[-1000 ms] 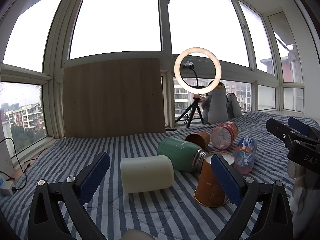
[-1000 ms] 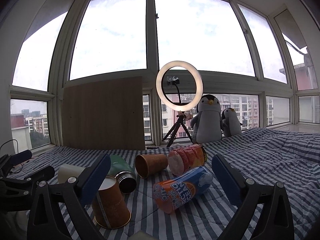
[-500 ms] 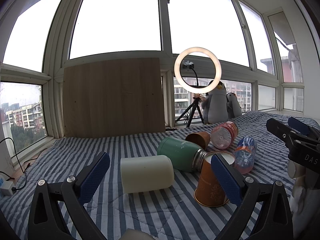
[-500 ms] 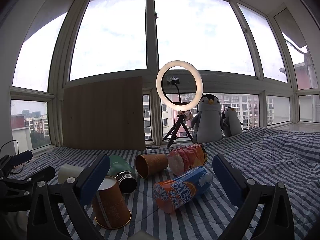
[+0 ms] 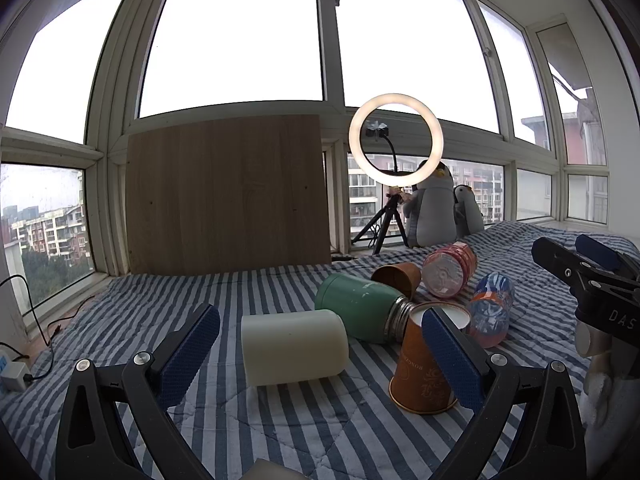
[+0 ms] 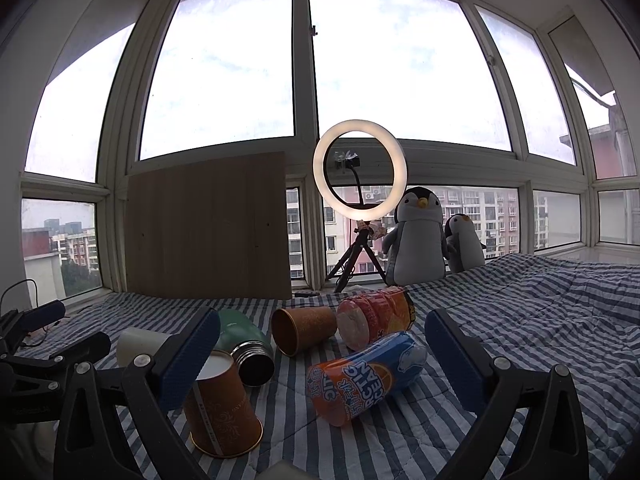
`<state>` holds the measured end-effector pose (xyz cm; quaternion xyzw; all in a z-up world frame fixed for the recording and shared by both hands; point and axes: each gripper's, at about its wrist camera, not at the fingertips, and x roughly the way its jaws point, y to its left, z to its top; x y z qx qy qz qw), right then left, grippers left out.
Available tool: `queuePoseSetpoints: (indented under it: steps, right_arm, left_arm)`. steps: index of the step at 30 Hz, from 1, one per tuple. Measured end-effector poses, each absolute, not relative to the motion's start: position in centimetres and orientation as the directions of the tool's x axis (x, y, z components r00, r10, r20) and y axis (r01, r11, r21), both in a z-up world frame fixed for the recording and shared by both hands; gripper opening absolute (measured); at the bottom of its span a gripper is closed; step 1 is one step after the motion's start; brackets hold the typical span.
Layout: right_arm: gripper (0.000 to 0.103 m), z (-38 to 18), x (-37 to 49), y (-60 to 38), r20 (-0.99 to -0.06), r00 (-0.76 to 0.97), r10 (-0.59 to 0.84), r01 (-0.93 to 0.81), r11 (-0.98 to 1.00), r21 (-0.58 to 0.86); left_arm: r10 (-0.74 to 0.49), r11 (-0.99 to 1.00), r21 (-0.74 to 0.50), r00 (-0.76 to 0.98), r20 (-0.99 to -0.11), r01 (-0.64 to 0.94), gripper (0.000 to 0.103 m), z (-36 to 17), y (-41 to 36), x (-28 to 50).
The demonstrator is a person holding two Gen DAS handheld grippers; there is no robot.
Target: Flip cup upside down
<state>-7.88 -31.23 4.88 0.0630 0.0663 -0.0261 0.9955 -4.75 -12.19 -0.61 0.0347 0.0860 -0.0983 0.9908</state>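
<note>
here, two paper cups [image 6: 304, 330], two bottles [image 6: 366, 376], two penguins [image 6: 418, 236]; both grippers' jaws spread.

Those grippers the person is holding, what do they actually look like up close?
Each is a black plastic frame of angular struts with silver screws. The left gripper and right gripper both end in two flat fingers faced with dark blue textured pads. White letters "DAS" mark the right one's side. No cables or sleeves show.

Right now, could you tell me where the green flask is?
The green flask lies on its side mid-bed, between the cream cup and the inverted orange paper cup.
</note>
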Motion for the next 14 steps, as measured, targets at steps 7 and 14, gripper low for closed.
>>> queuePoseSetpoints:
  steps: [7,14]
  right_arm:
    - [0.101,4.84,-7.83,-31.17,-0.136,0.990,-0.042,0.059,0.991,0.124]
    - [0.101,4.83,-7.87,-31.20,-0.134,0.990,-0.043,0.060,0.990,0.124]
  left_arm:
    - [-0.186,0.979,0.053,0.966,-0.181,0.198,0.103,-0.87,-12.30,-4.50]
    - [-0.185,0.979,0.050,0.967,-0.173,0.196,0.103,-0.86,-12.23,-4.81]
